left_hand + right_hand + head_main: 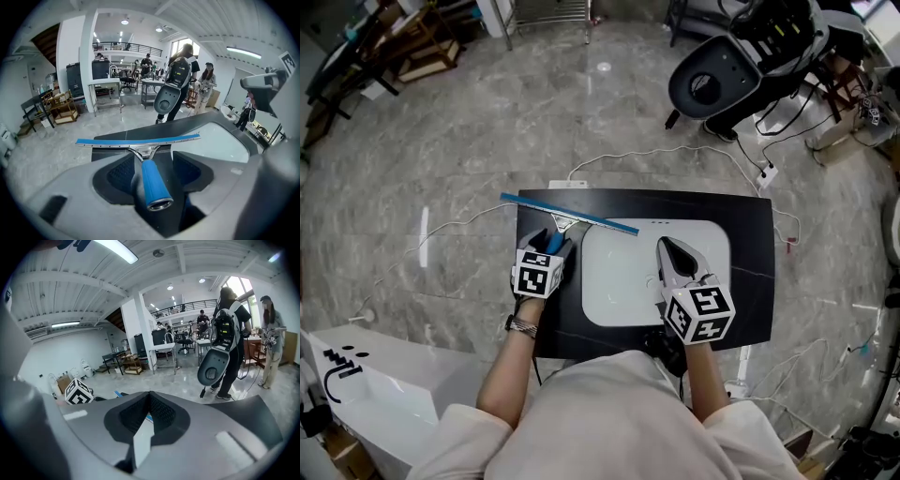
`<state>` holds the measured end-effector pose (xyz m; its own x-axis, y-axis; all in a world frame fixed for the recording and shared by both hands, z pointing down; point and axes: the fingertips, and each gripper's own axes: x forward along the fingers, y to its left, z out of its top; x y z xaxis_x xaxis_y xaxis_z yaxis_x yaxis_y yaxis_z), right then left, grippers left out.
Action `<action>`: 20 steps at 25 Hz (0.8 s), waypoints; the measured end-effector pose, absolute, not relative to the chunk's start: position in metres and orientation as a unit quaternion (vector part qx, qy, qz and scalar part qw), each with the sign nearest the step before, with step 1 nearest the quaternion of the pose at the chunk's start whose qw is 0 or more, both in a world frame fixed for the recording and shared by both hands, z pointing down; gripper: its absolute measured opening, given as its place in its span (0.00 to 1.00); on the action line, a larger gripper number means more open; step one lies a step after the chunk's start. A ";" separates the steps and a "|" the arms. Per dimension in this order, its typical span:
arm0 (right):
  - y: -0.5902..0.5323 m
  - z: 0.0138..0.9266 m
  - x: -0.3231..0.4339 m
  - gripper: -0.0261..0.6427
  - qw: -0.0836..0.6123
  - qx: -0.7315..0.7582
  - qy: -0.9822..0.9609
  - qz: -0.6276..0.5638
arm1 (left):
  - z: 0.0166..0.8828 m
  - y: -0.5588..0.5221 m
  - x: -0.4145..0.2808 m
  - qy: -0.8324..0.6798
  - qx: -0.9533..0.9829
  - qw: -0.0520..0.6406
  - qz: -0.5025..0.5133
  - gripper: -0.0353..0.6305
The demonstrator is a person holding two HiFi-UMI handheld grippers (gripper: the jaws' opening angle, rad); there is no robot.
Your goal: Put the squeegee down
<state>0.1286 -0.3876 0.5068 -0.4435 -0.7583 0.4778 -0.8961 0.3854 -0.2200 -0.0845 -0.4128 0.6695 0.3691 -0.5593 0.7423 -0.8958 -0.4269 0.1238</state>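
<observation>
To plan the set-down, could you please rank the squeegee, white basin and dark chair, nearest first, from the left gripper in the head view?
1. Squeegee, between the left gripper's jaws.
2. White basin, just right of it.
3. Dark chair, far upper right.

My squeegee (569,218) is lying across the back left of the black counter (750,234). Its long blue rubber blade (140,140), set in a silver metal channel, is running along the far edge. The blade's left end is sticking out past the counter's side and its right end is reaching over the white basin's (623,281) back rim. Its blue handle (153,180) is pointing back at me between the jaws of my left gripper (151,164), which are standing apart on either side of it.
</observation>
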 end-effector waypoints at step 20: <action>-0.307 0.426 0.117 0.05 0.111 0.543 -0.823 0.124 | 0.547 -0.345 -0.094 -0.468 0.840 0.158 0.223 0.34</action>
<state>0.1172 -0.3072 0.4261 -0.3857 -0.8665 0.3169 -0.9213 0.3799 -0.0828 -0.0936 -0.3451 0.5465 0.4625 -0.7156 0.5234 -0.8569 -0.5124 0.0566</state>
